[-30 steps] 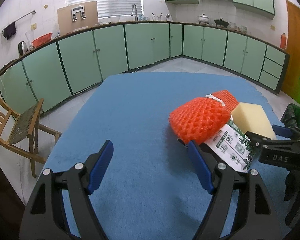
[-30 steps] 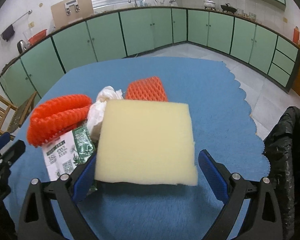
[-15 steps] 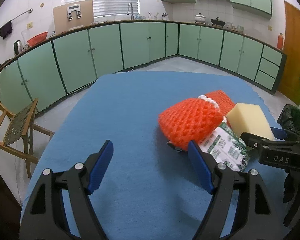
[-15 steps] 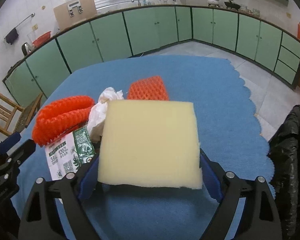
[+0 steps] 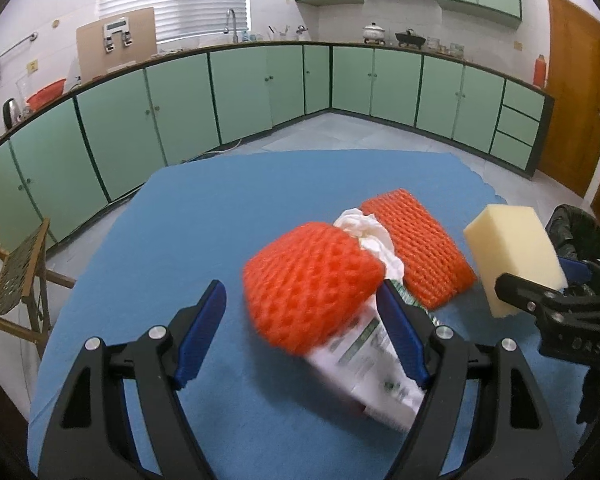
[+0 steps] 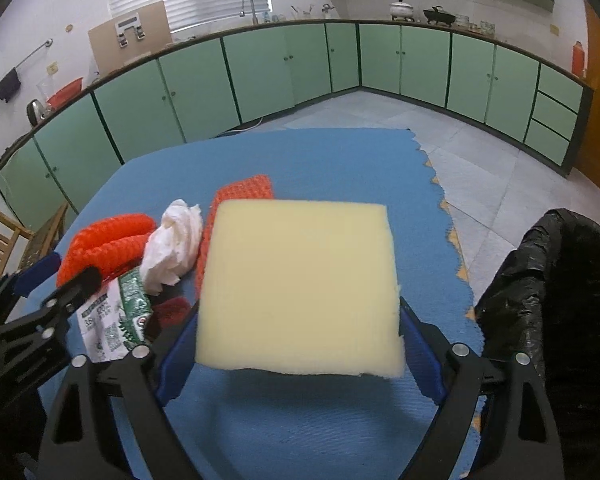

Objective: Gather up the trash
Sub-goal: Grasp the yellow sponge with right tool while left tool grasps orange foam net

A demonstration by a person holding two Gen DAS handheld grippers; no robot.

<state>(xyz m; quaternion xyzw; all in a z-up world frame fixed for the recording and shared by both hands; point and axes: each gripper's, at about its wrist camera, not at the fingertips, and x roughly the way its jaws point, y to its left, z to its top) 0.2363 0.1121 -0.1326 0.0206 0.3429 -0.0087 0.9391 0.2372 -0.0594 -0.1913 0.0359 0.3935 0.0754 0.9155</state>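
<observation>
A pale yellow foam block (image 6: 300,288) hangs a little above the blue tablecloth (image 6: 340,160), and my right gripper (image 6: 300,320) is shut on its two sides. In the left wrist view the same block (image 5: 512,256) is raised at the right. A rolled orange foam net (image 5: 312,280) lies between the fingers of my open left gripper (image 5: 300,300), on top of a white and green wrapper (image 5: 364,360). The left pad stands apart from the net. Behind it lie a crumpled white tissue (image 5: 364,232) and a flat orange net (image 5: 416,248).
A bin lined with a black bag (image 6: 552,300) stands off the table's right edge, close to my right gripper. A wooden chair (image 5: 16,280) is on the floor at the left. Green cabinets run along the far walls.
My right gripper closed on the foam block and lifted it off the cloth. My left gripper slid towards the trash pile, so the rolled orange net now lies between its fingers.
</observation>
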